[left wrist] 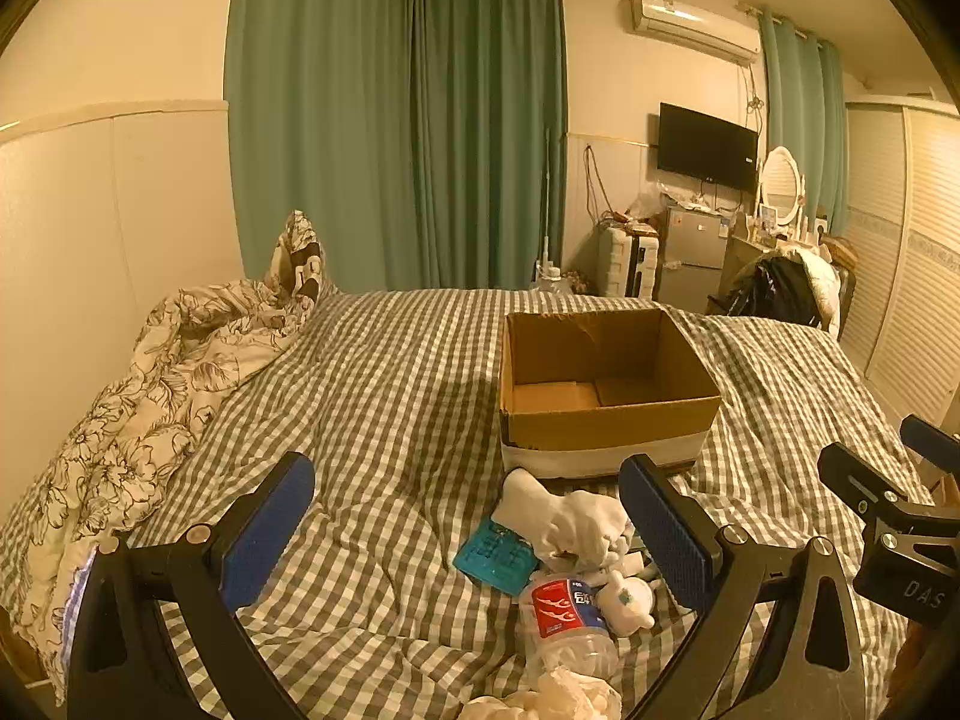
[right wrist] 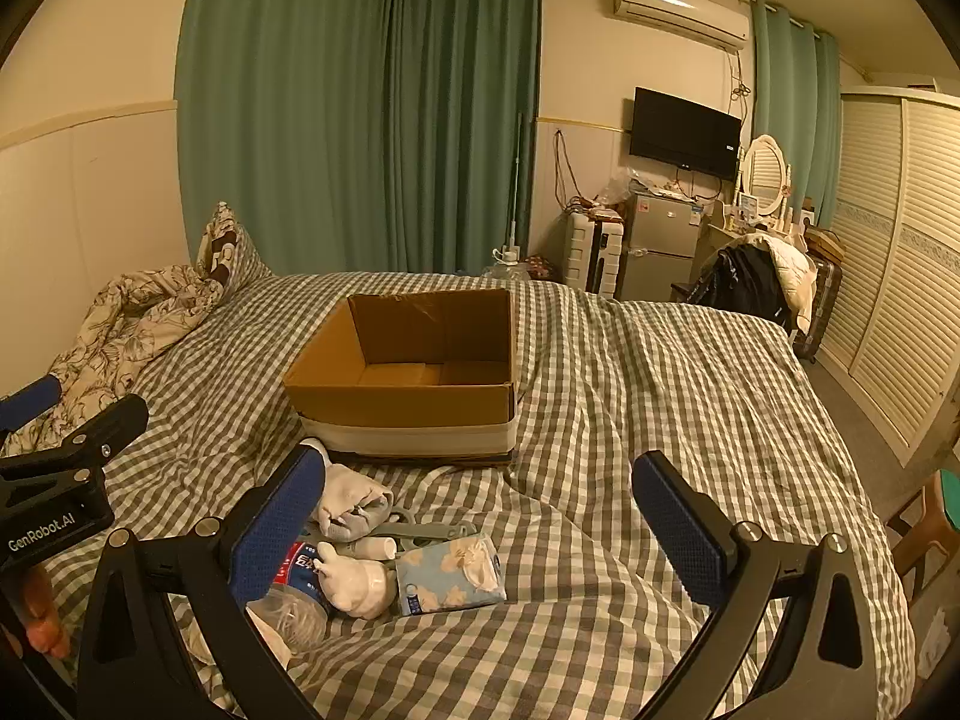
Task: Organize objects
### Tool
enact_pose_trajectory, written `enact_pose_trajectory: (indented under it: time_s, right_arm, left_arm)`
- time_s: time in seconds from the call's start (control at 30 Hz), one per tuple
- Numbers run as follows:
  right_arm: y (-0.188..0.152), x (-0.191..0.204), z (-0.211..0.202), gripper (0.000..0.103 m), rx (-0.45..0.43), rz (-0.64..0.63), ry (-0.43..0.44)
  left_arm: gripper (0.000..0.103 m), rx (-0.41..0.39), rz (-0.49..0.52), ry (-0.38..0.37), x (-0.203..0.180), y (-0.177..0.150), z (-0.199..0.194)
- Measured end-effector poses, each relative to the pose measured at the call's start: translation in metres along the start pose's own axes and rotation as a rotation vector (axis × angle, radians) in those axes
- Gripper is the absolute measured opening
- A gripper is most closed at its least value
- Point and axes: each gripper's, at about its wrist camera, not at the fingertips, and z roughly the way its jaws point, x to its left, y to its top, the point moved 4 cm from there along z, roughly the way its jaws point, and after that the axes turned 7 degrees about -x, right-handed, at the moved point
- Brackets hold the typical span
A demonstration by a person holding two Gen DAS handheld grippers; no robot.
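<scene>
An open, empty cardboard box (left wrist: 606,384) (right wrist: 414,360) stands on the checked bed. In front of it lies a small pile: a white sock (left wrist: 564,519) (right wrist: 351,507), a teal packet (left wrist: 495,555), a crushed plastic bottle with a red label (left wrist: 567,618) (right wrist: 297,585), a small white toy (left wrist: 627,597) (right wrist: 357,585), crumpled tissue (left wrist: 558,699), a blue tissue pack (right wrist: 450,576) and a grey hanger (right wrist: 429,531). My left gripper (left wrist: 468,534) is open and empty over the pile's left side. My right gripper (right wrist: 486,531) is open and empty, with the pile by its left finger.
A floral quilt (left wrist: 150,396) is bunched at the bed's left by the wall. Beyond the bed are green curtains (left wrist: 396,120), a small fridge (right wrist: 660,246), a chair with clothes (right wrist: 756,282) and a louvred wardrobe (right wrist: 894,252) on the right.
</scene>
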Motion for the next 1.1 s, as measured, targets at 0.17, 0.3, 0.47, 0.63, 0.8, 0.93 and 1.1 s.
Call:
enact_pose_trajectory:
  time_s: [0.17, 0.3, 0.47, 0.63, 0.8, 0.93, 1.1]
  right_arm:
    - [0.0003, 0.0017, -0.0002, 0.103, 0.001, 0.0, 0.001]
    - [0.0009, 0.0014, -0.0002, 0.103, 0.002, 0.0, 0.0]
    - [-0.0002, 0.0021, 0.0014, 0.103, 0.004, -0.002, 0.003]
    - [-0.001, 0.0032, 0.0012, 0.103, 0.007, -0.002, 0.005]
    - [-0.0017, 0.0028, 0.0021, 0.103, 0.009, -0.003, 0.008]
    - [-0.0015, 0.003, 0.002, 0.103, 0.01, -0.003, 0.008]
    - [-0.0008, 0.0031, 0.0019, 0.103, 0.01, -0.003, 0.008]
  left_arm:
    - [0.103, 0.007, -0.007, 0.001, 0.0004, -0.0027, 0.0017]
    - [0.103, 0.009, -0.007, 0.0, 0.0002, -0.0045, 0.0023]
    - [0.103, 0.01, -0.005, -0.004, -0.0003, -0.0049, 0.0019]
    - [0.103, 0.014, -0.003, -0.005, -0.0008, -0.0046, 0.0018]
    - [0.103, 0.015, 0.002, 0.0, -0.001, -0.0043, 0.0021]
    - [0.103, 0.018, 0.007, 0.004, -0.0023, -0.0037, 0.003]
    - [0.103, 0.017, 0.01, 0.003, -0.0025, -0.0024, 0.0037]
